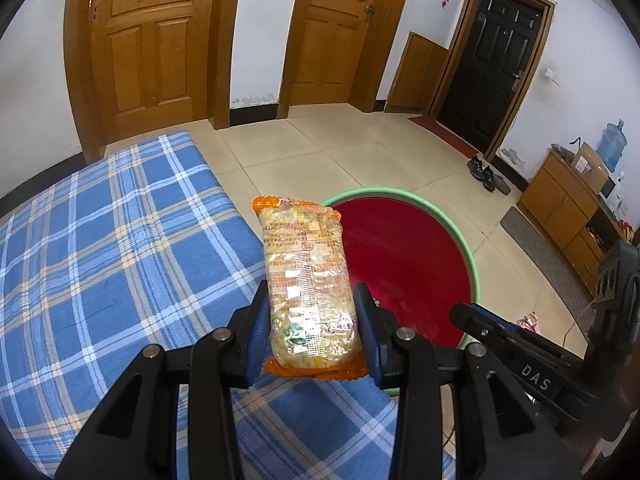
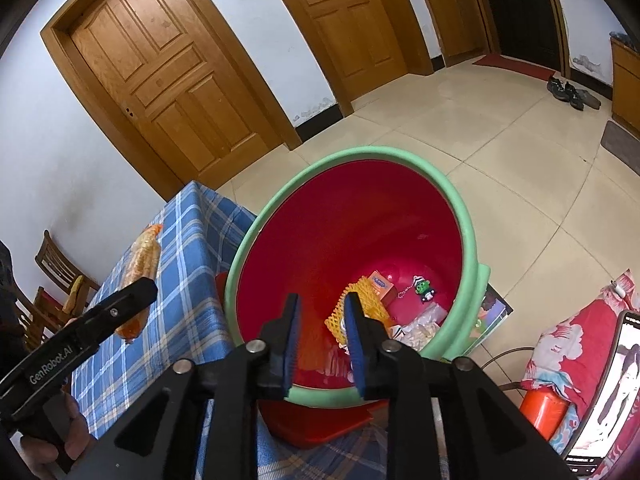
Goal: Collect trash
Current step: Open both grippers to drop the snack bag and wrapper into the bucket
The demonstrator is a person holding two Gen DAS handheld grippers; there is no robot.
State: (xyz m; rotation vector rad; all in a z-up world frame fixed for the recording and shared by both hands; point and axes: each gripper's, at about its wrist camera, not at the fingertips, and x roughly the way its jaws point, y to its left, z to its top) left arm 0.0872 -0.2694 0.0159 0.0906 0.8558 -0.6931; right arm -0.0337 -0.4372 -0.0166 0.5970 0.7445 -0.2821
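the snack packet (image 1: 308, 280) sits clamped between the left gripper (image 1: 314, 316) pads, held above the blue checked cloth (image 1: 100, 240) just beside the red bin (image 1: 400, 260) with its green rim. the right gripper (image 2: 322, 340) hangs over the bin mouth, jaws parted and empty, with wrappers (image 2: 372, 300) lying below.

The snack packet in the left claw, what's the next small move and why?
Probably carry the snack packet sideways over the red bin and then let go. The left claw grips it above the checked cloth, just short of the green rim, while the right claw hangs empty over the bin.
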